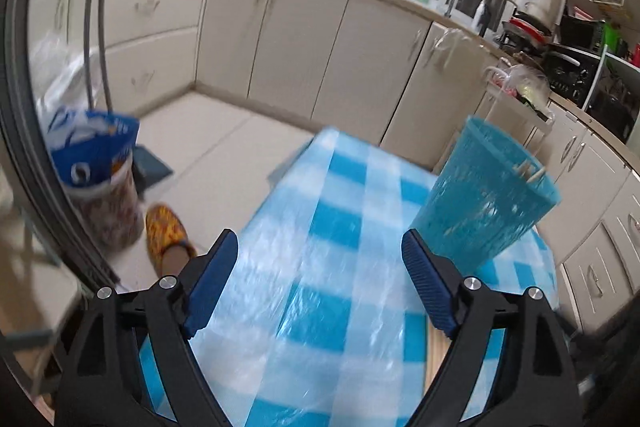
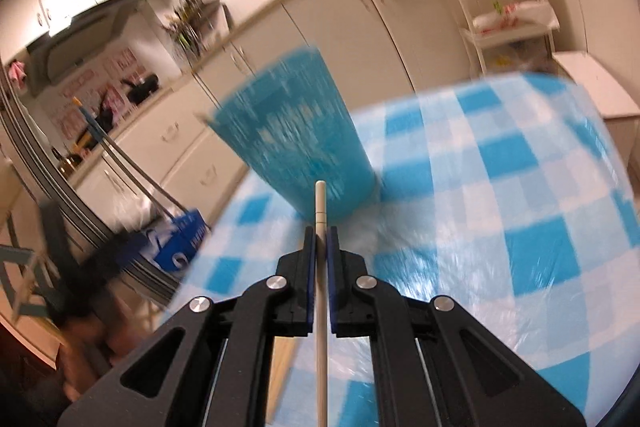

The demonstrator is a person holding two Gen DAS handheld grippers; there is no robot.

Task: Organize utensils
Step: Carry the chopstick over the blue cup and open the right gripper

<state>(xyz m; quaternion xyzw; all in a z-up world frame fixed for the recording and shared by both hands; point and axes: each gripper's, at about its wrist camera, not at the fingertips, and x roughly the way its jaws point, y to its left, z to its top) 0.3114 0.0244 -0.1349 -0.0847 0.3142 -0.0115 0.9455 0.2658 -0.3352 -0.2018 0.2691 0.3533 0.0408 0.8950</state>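
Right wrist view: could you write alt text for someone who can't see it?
The right gripper is shut on a pale chopstick, pointing at a blue perforated utensil holder standing on a blue-and-white checked tablecloth. Cream kitchen cabinets blur behind.

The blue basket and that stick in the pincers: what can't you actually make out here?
- Blue basket: right wrist view is motion-blurred, so its mesh and contents are unreadable.
- Sticks at the basket rim in the left wrist view: too small and blurred to count.
- Chopstick in the right gripper: its lower end is cut off by the frame's bottom edge.
- Left gripper: open, holding nothing.
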